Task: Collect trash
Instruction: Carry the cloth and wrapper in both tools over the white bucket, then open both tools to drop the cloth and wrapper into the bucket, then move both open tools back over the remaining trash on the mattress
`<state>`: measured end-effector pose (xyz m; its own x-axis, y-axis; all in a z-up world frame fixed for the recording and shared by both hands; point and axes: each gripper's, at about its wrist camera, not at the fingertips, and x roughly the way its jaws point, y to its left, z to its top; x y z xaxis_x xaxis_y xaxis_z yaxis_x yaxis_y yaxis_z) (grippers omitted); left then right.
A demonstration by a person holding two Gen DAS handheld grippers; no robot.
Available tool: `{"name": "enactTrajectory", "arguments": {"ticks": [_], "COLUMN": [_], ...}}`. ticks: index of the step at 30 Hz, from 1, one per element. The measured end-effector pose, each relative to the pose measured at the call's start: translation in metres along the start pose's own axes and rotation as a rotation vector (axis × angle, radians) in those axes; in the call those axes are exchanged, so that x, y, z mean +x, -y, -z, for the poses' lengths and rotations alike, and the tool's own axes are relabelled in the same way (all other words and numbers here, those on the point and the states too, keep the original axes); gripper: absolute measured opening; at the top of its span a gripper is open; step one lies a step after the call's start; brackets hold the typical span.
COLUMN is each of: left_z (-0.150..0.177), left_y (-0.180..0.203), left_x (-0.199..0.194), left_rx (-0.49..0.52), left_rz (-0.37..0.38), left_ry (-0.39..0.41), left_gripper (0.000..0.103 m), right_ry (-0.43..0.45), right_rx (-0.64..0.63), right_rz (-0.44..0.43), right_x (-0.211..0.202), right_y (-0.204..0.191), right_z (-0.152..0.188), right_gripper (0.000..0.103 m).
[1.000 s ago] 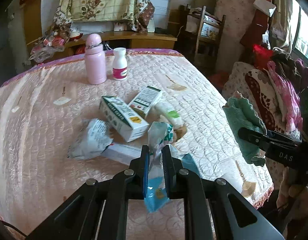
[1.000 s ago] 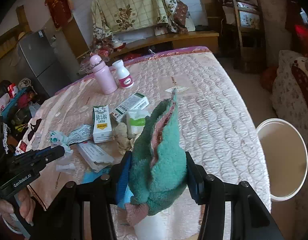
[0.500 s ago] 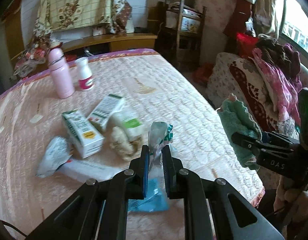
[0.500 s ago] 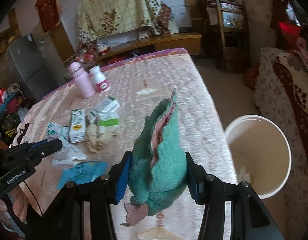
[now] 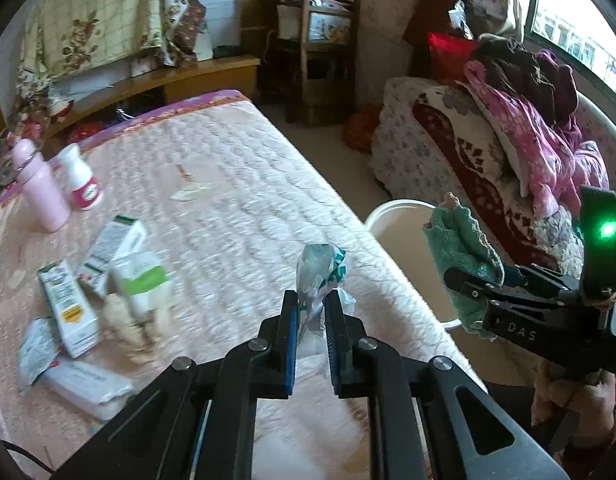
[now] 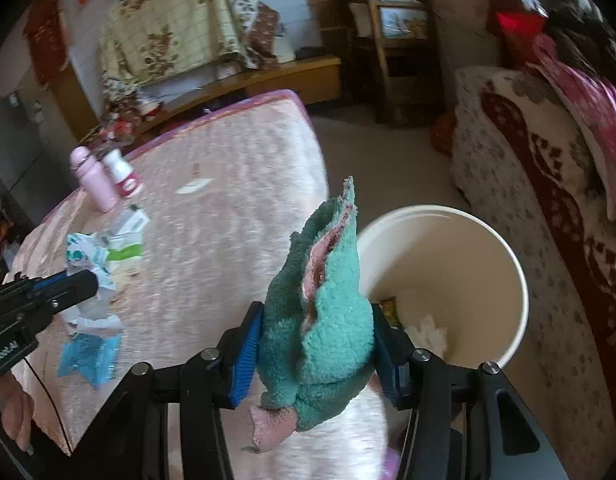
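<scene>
My left gripper [image 5: 311, 312] is shut on a crumpled white-and-green plastic wrapper [image 5: 318, 270] and holds it above the table's right edge. My right gripper [image 6: 316, 328] is shut on a green-and-pink cloth [image 6: 324, 292], held beside the rim of a white bucket [image 6: 504, 248] on the floor. The bucket holds a few scraps at its bottom. The right gripper with the cloth [image 5: 460, 248] shows in the left wrist view in front of the bucket [image 5: 392, 208]. Cartons [image 5: 67, 308], a crumpled tissue [image 5: 127, 332] and a blue wrapper [image 6: 89, 356] lie on the pink-quilted table [image 5: 235, 208].
A pink bottle [image 5: 39, 196] and a white bottle [image 5: 81, 184] stand at the table's far left. A sofa piled with clothes [image 5: 520, 144] is right of the bucket. A wooden chair [image 5: 320, 52] and a low bench [image 5: 155, 80] stand behind.
Both grippers have swung right, away from the litter and toward the table's right edge. The bucket has come into the left wrist view and sits closer under the cloth.
</scene>
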<state>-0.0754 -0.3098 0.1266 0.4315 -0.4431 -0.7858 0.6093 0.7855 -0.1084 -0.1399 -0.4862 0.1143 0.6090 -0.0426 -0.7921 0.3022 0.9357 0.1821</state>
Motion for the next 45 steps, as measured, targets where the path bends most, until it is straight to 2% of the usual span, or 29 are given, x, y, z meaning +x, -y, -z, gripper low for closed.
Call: {"name": "enactTrajectory", "arguments": {"ticks": [7, 16, 18, 19, 20, 21, 22, 32, 45], "left_z": [-0.019, -0.036, -0.038, -0.038, -0.038, -0.038, -0.038, -0.031, -0.012], "left_y": [0.028, 0.056, 0.058, 0.059, 0.059, 0.058, 0.058, 0.046, 0.010], "left_x": [0.036, 0.083, 0.091, 0.095, 0.098, 0.100, 0.100, 0.077, 0.026], "left_rx": [-0.001, -0.057, -0.080, -0.090, -0.103, -0.117, -0.123, -0.086, -0.085], "left_rz": [0.046, 0.120, 0.146, 0.157, 0.168, 0.176, 0.177, 0.110, 0.000], "left_ry": [-0.056, -0.116, -0.120, -0.123, -0.127, -0.125, -0.121, -0.095, -0.004], "left_gripper": [0.014, 0.016, 0.023, 0.034, 0.047, 0.052, 0.057, 0.058, 0.058], "right_ry": [-0.040, -0.084, -0.084, -0.082, -0.078, -0.076, -0.074, -0.071, -0.028], "right_rx": [0.062, 0.171, 0.186, 0.192, 0.208, 0.224, 0.242, 0.287, 0.196], "right_rz": [0.061, 0.098, 0.121, 0.129, 0.128, 0.128, 0.126, 0.110, 0.122], "right_x": [0.018, 0.055, 0.062, 0.064, 0.067, 0.068, 0.069, 0.067, 0.043], "right_y": [0.053, 0.101, 0.107, 0.109, 0.113, 0.115, 0.118, 0.127, 0.085], "right_z": [0.001, 0.001, 0.001, 0.001, 0.002, 0.002, 0.004, 0.008, 0.009], "right_gripper": [0.054, 0.055, 0.057, 0.058, 0.065, 0.071, 0.071, 0.071, 0.071]}}
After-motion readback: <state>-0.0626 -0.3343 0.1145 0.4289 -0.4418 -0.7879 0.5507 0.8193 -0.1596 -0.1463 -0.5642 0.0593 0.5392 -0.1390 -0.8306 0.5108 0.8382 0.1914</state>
